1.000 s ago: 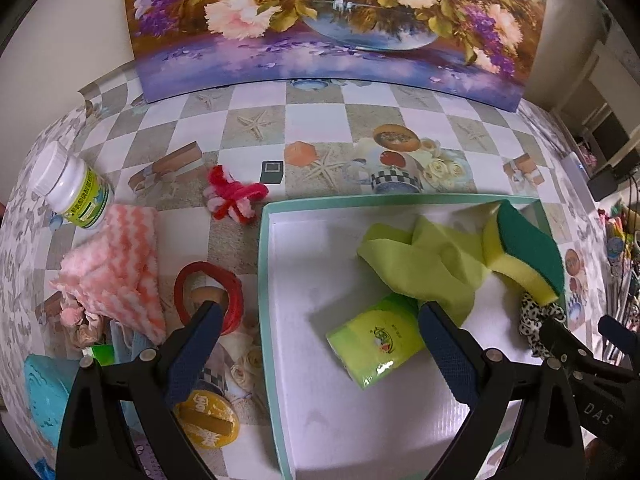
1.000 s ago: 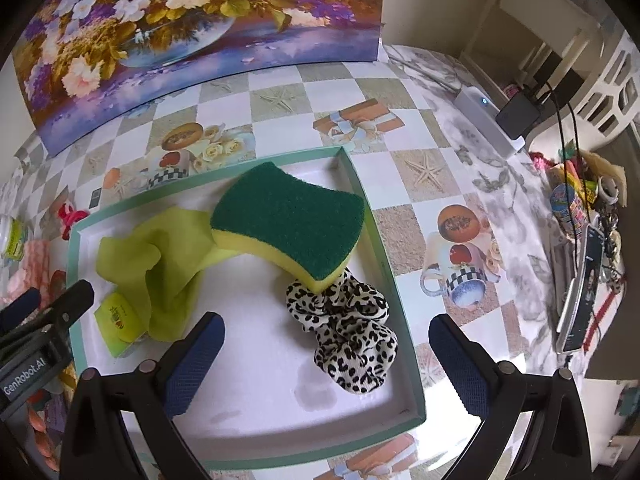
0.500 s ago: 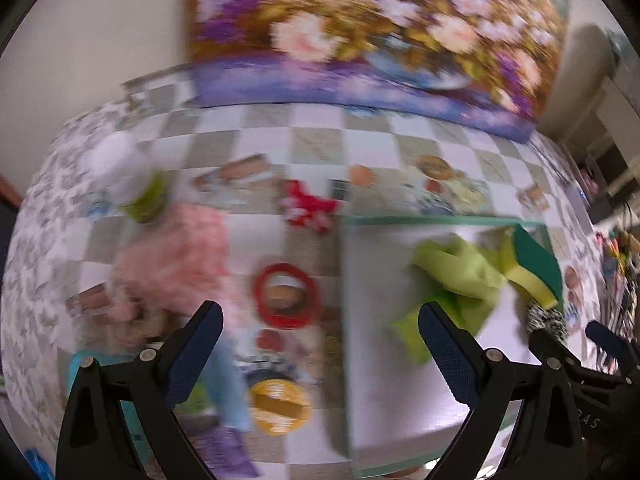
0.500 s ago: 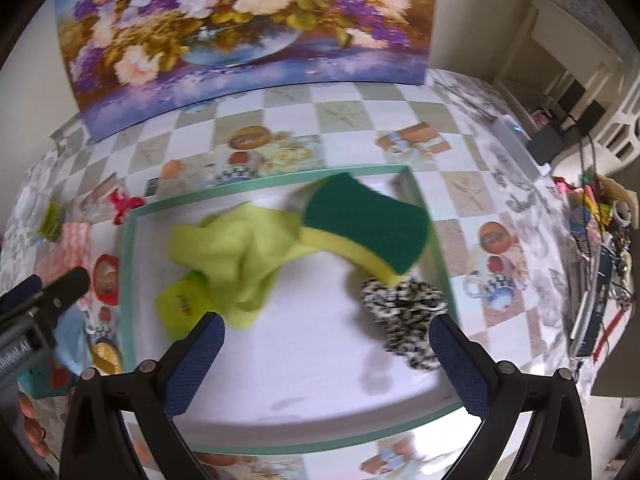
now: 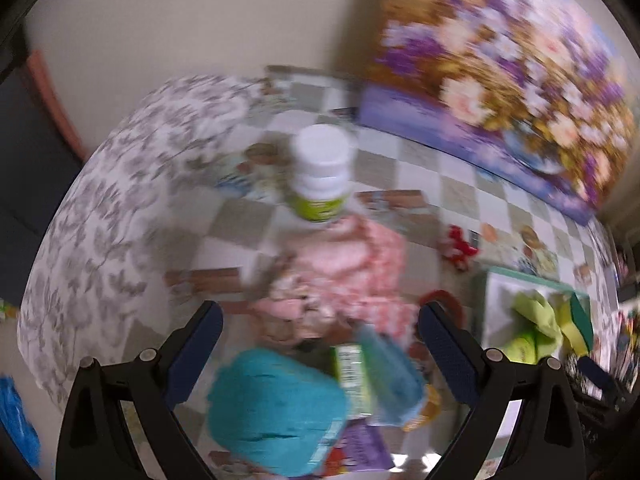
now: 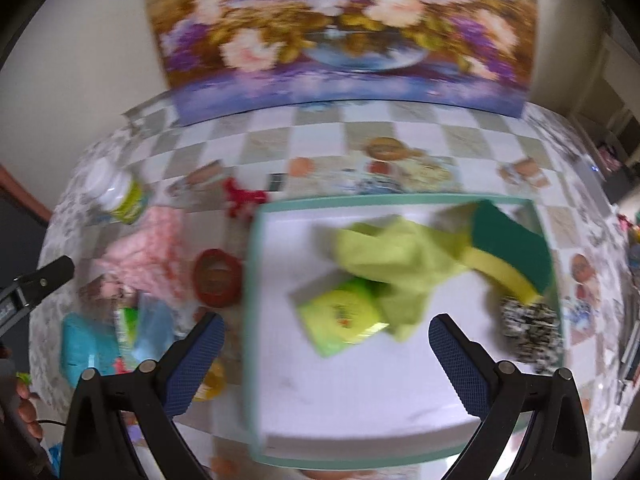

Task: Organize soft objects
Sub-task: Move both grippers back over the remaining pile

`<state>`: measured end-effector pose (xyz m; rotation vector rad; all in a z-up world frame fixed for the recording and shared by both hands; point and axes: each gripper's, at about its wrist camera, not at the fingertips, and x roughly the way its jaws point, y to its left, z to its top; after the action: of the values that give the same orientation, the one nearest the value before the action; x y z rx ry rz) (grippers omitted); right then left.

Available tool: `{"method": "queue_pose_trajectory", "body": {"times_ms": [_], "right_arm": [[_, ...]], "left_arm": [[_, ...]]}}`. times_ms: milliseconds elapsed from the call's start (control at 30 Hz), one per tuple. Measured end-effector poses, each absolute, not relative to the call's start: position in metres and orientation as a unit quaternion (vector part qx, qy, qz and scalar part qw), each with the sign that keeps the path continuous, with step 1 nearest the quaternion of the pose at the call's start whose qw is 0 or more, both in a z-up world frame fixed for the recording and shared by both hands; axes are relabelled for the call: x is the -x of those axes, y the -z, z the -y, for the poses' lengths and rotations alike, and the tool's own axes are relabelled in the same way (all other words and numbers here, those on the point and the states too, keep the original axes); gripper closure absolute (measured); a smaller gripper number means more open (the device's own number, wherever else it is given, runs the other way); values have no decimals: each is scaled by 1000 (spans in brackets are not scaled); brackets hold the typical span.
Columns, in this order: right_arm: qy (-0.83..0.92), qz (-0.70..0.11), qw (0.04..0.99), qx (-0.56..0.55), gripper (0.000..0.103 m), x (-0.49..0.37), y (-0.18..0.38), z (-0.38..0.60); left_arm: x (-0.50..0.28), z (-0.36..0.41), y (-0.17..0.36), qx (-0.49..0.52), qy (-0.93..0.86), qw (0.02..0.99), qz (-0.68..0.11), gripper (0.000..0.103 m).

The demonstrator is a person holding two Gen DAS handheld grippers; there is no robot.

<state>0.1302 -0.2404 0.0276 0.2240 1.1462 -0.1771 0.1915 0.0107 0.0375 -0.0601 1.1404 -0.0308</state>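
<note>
Both views are blurred by motion. My left gripper (image 5: 320, 340) is open and empty above a pink striped cloth (image 5: 344, 268) and a teal cloth (image 5: 276, 404) on the table's left side. My right gripper (image 6: 326, 344) is open and empty above the teal-rimmed white tray (image 6: 252, 280). In the tray lie a yellow-green cloth (image 6: 396, 252), a green tissue pack (image 6: 340, 320), a green and yellow sponge (image 6: 508, 248) and a leopard scrunchie (image 6: 528, 328). The pink cloth (image 6: 148, 256) and teal cloth (image 6: 80, 344) also show left of the tray.
A white bottle with a green label (image 5: 322, 172) stands behind the pink cloth. A red ring (image 6: 216, 278), a red fuzzy item (image 6: 240, 198) and small packets (image 5: 356, 368) lie left of the tray. A flower painting (image 6: 340, 28) leans on the wall behind.
Both grippers have swung left. The left view now centres on the pink and teal cloths instead of the tray. The right view now takes in the clutter left of the tray.
</note>
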Motion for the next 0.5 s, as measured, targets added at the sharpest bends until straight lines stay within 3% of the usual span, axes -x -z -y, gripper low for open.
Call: {"method": "queue_pose_trajectory", "body": {"times_ms": [500], "right_arm": [[-12,-560,825,-79,3,-148,-3,161]], "left_arm": [[-197,-40,-16,44,1,826,-562,5]]}}
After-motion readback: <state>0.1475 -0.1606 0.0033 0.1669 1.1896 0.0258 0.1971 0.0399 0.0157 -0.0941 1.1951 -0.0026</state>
